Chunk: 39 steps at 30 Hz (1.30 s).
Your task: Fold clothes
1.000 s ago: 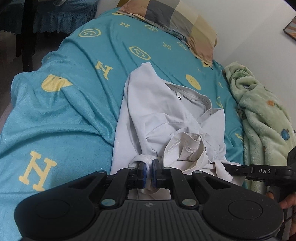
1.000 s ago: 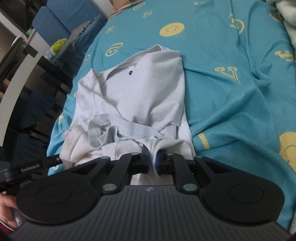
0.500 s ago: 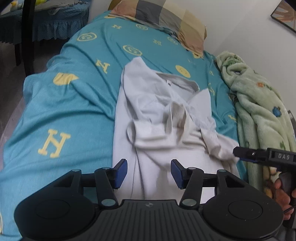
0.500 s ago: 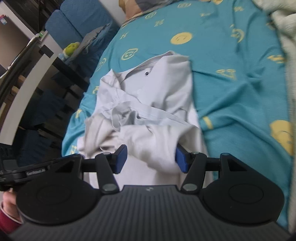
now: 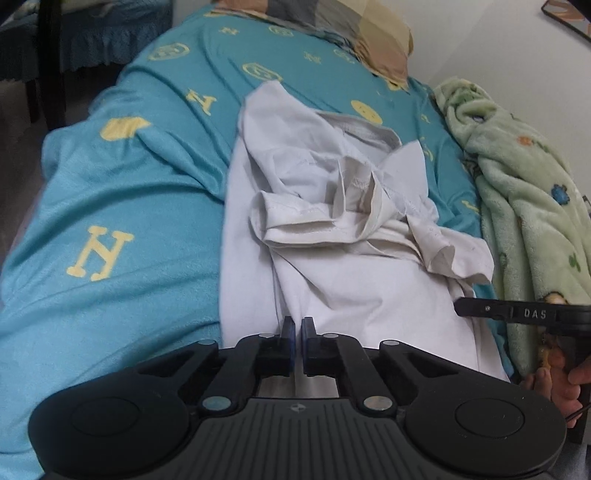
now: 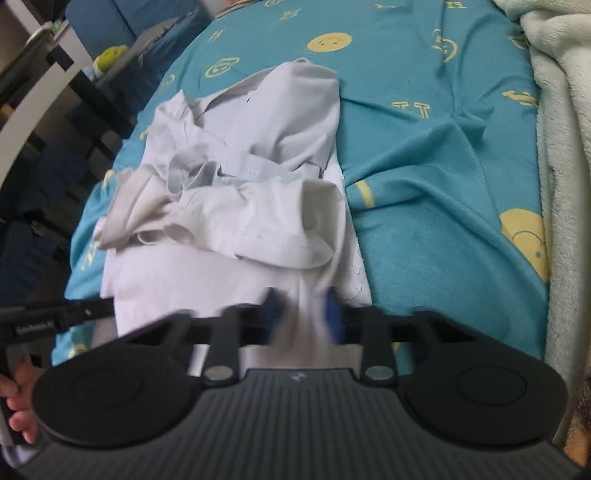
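A white T-shirt (image 5: 332, 206) lies rumpled on the teal bedsheet (image 5: 122, 206), its lower part folded up into a bunch over the middle. It also shows in the right wrist view (image 6: 251, 199). My left gripper (image 5: 297, 328) is shut with nothing between its blue pads, just above the shirt's near edge. My right gripper (image 6: 301, 310) is open and motion-blurred, its fingers straddling the near right part of the shirt. The right gripper's side also shows in the left wrist view (image 5: 517, 314).
A green fleece blanket (image 5: 524, 199) lies along the bed's right side by the wall. A checked pillow (image 5: 351, 33) sits at the head. A blue chair and dark furniture (image 6: 74, 92) stand beside the bed's left edge.
Both grippers let go of the shirt's hem, which dropped in a bunch on the shirt. The left gripper then shut empty; the right jaws narrowed a little. Both pulled back slightly.
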Each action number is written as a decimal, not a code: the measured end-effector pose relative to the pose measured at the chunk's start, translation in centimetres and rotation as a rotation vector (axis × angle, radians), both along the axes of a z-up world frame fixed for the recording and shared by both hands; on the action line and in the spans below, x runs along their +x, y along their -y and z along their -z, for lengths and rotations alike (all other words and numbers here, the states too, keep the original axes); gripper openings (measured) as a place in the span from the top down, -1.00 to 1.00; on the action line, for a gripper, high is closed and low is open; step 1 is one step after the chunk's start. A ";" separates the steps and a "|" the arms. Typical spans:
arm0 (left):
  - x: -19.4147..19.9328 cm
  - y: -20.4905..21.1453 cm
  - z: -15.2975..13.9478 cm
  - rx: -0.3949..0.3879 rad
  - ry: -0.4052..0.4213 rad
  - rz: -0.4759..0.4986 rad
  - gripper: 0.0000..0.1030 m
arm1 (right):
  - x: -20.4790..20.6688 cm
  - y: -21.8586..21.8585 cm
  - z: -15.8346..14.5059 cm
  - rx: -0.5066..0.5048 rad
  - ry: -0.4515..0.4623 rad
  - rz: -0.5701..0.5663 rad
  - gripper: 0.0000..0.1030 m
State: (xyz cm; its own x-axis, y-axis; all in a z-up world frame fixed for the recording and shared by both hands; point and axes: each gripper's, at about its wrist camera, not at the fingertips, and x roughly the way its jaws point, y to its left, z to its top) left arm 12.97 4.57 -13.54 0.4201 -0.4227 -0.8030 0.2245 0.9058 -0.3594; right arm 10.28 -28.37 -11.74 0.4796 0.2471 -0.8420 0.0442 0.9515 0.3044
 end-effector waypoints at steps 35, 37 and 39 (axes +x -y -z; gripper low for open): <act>-6.6 -1.4 3.1 -0.286 -0.632 -0.470 -0.56 | -3.5 4.0 -3.3 0.220 0.089 0.233 0.85; -6.4 -0.9 3.7 -0.288 -0.634 -0.500 -0.59 | -3.4 4.4 -2.8 0.242 0.075 0.245 0.85; -6.4 -0.8 3.7 -0.292 -0.619 -0.520 -0.59 | -3.2 4.7 -2.3 0.262 0.061 0.253 0.85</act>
